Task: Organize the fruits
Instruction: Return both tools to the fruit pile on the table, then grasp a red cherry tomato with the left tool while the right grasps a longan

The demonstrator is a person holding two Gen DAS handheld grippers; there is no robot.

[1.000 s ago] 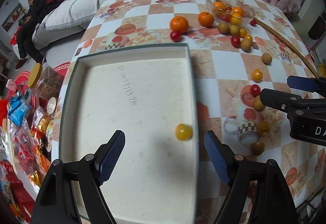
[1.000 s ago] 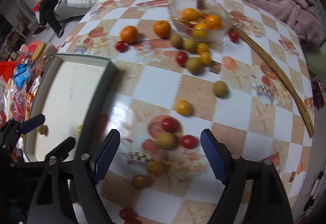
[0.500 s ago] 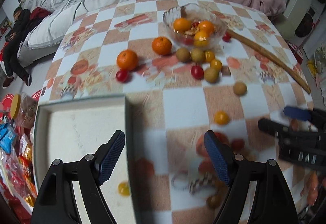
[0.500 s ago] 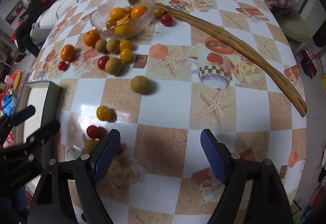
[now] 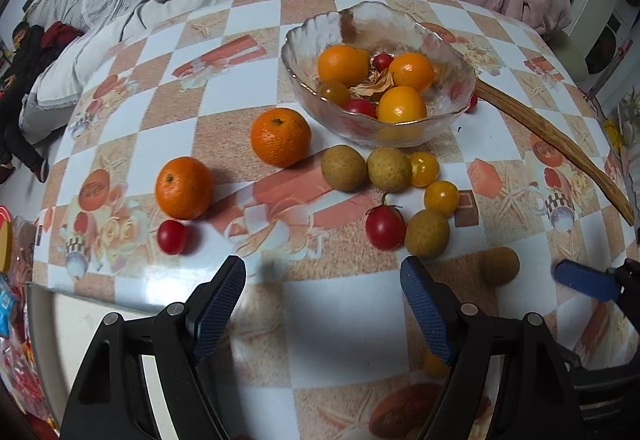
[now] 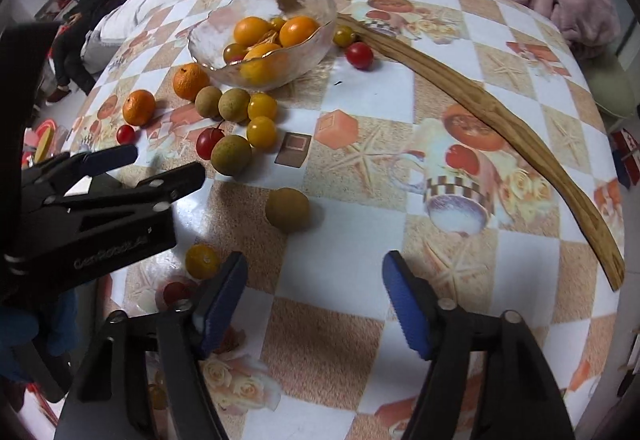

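Two mandarins (image 5: 280, 135) sit loose left of the glass bowl (image 5: 460, 51). Only my left view catches the white tray's corner (image 5: 88, 324), at the table's near-left edge. My left claw (image 5: 322, 304) gapes empty over bare cloth. My right claw (image 6: 314, 294), jaws just narrowing, holds nothing; one brown longan (image 6: 287, 215) lies just ahead, open tabletop around it.

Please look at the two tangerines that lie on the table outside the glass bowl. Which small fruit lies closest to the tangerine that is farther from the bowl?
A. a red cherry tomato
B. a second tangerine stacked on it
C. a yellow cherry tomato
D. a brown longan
A: in the left wrist view a red cherry tomato lies just below the farther tangerine, while the yellow tomatoes and longans cluster nearer the glass bowl.
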